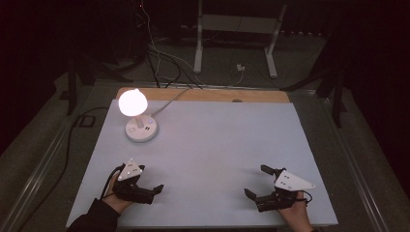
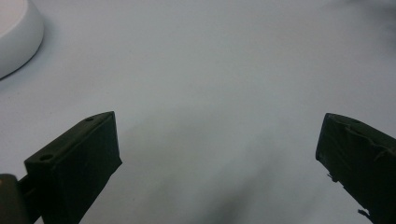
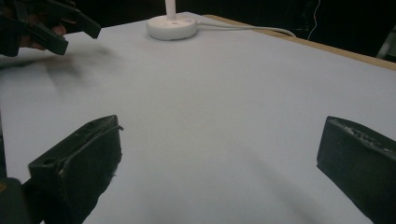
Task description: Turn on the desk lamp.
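Overhead, the lamp point(image 1: 138, 112) glows lit beyond both grippers, left gripper point(image 1: 147, 188) and right gripper point(image 1: 257, 181), fingers spread, holding nothing.

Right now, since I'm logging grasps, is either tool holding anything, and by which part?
Nothing is held. The left tool and right tool both have their jaws wide apart over the bare table.

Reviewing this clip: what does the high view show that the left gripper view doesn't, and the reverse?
High view alone: the lamp's lit globe, its cable, the right gripper with jaws apart, both hands, and the floor with a stand beyond the table. Left gripper view alone: a close look between the left gripper and its widely spread jaws, nothing held. Shared: the pale table top and the lamp's white round base.
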Motion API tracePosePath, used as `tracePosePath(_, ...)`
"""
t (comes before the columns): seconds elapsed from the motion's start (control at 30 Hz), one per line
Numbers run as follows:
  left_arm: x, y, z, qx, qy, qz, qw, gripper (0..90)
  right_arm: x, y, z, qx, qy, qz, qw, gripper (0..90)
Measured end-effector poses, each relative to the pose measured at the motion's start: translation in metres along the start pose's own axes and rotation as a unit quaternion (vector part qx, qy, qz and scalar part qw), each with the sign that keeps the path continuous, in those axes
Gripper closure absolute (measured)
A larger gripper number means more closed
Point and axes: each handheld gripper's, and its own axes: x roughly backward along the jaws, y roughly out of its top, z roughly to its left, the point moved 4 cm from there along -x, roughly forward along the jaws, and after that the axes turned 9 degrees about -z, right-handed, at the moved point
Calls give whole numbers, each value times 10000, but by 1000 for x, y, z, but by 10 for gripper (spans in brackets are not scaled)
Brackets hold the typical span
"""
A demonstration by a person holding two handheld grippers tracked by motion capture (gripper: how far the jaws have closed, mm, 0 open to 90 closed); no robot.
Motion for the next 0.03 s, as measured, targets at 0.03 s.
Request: tracePosePath(0.03,0,0,0,6,3,-18,10000,3,0,0,0,-8,-2,5,10000,0)
